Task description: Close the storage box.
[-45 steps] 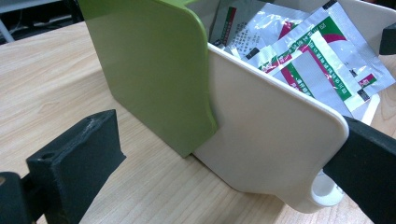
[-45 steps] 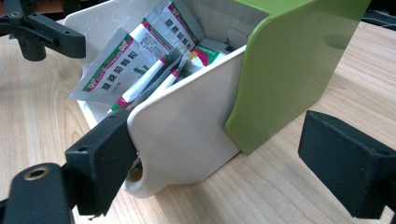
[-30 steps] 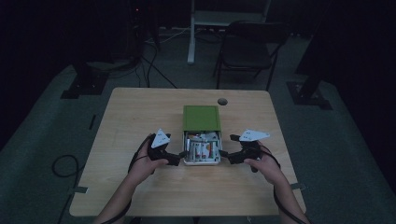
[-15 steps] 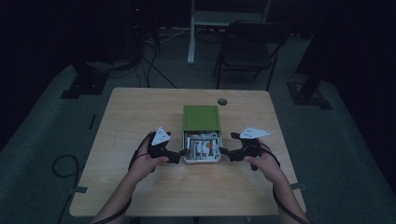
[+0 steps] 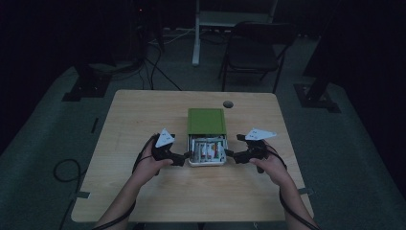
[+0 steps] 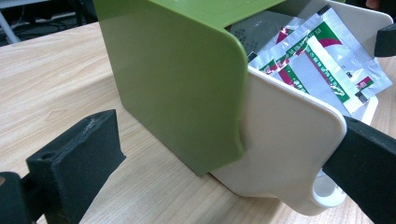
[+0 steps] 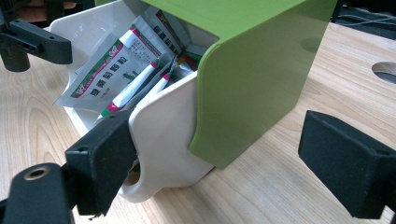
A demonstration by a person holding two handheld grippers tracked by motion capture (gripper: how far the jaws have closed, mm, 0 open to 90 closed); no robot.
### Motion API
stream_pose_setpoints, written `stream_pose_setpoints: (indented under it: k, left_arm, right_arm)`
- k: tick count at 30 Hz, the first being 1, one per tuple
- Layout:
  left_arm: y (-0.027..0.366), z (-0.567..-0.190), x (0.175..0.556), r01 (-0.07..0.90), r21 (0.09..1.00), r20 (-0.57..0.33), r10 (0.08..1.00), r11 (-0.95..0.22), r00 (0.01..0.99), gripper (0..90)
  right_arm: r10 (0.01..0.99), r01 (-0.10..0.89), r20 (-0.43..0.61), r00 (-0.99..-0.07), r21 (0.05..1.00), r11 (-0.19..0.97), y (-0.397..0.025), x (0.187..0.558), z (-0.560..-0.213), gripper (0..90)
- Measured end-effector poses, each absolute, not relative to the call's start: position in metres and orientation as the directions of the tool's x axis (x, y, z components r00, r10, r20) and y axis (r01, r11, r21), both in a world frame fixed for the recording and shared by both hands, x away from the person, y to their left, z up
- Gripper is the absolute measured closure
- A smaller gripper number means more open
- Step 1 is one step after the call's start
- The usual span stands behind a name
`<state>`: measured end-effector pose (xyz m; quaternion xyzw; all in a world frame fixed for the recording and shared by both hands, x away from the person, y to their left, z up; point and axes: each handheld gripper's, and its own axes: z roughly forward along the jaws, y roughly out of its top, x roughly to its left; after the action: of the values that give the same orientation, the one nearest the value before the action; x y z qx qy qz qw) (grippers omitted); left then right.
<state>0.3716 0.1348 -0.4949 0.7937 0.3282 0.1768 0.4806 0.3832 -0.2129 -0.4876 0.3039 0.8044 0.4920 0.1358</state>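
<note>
High view: left gripper [image 5: 186, 156] at box's [image 5: 206, 127] nine o'clock, right gripper [image 5: 229, 154] at three, both jaws spread, grasping nothing, sachets [image 5: 207, 152] inside.

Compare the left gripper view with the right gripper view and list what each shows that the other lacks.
Left gripper view alone: the box's left side, with the green sliding cover over the white tray's wall, and a right-claw tip at the far edge.

Right gripper view alone: the box's opposite side, the round hole in the table, and the left claw beyond the tray.

Both share: the wooden table, the cover slid partway back, red-green-and-silver sachets in the tray, a finger loop at its base, and open jaws flanking the box.
</note>
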Motion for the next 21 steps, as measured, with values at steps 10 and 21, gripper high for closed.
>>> stream_pose_setpoints:
  k: [10, 21]
  left_arm:
    - [0.135, -0.496, 0.378, 0.354, 0.88, -0.038, 0.698, -0.315, 0.715, 1.2]
    - [0.136, -0.496, 0.385, 0.359, 0.881, -0.044, 0.704, -0.307, 0.709, 1.2]
  right_arm:
    - [0.629, 0.359, 0.077, -0.773, 0.872, 0.334, -0.211, 0.389, -0.487, 11.5]
    - [0.638, 0.356, 0.072, -0.767, 0.875, 0.329, -0.211, 0.392, -0.488, 11.5]
